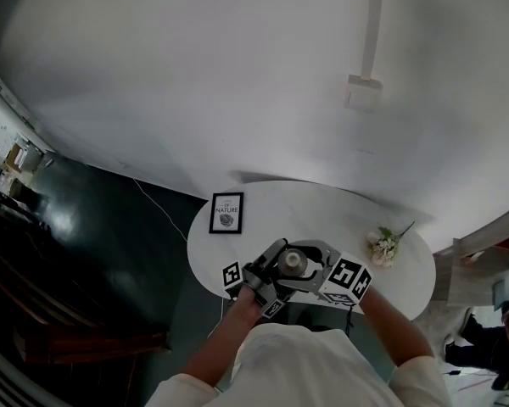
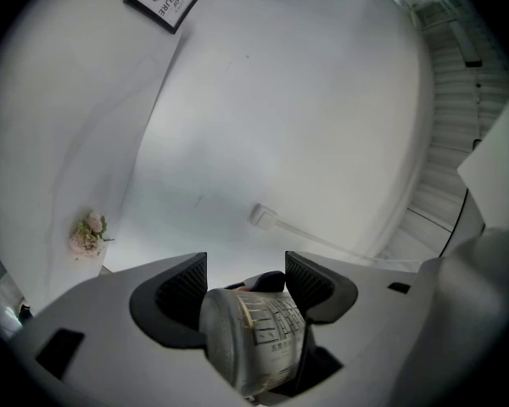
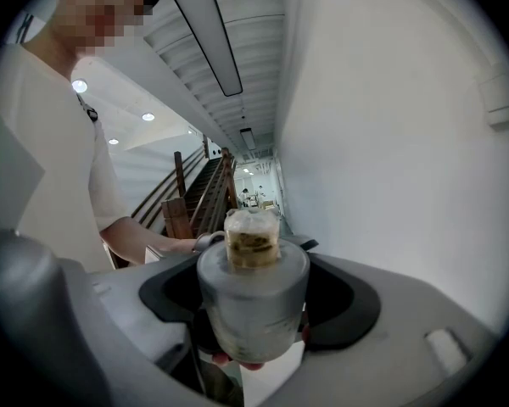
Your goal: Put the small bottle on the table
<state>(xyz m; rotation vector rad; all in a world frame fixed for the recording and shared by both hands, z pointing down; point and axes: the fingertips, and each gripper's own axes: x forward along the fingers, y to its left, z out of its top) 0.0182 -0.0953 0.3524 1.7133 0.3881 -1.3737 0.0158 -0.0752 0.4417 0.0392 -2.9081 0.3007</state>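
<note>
Head view: both tools meet at lower centre of the frame, over the near edge of the round white counter (image 1: 322, 210). The small bottle (image 1: 293, 261) sits between them, seen end-on from above, so its long axis points up at the camera, roughly upright. Left tool (image 1: 276, 265) comes in from lower left, right tool (image 1: 312, 265) from lower right, and both are equally close. Bare counter lies just ahead, up-frame, between the picture frame (image 1: 226, 213) and the flowers (image 1: 382, 246). Left gripper view: left tool (image 2: 246, 278) is pinching the small bottle (image 2: 254, 333), pads tight on both sides of the labelled body. The bottle fills lower centre, and the counter (image 2: 59, 125) is off to the left of frame, well apart, so the bottle is in the air. Right gripper view: right tool (image 3: 253, 270) is also clamped on the small bottle (image 3: 253, 299), grey body nearest the camera and clear neck pointing away along the jaws toward the ceiling. A fingertip (image 3: 237, 365) shows under the base. Judgement: the bottle is not yet down; it needs a forward-and-down move with the axis kept vertical.
</note>
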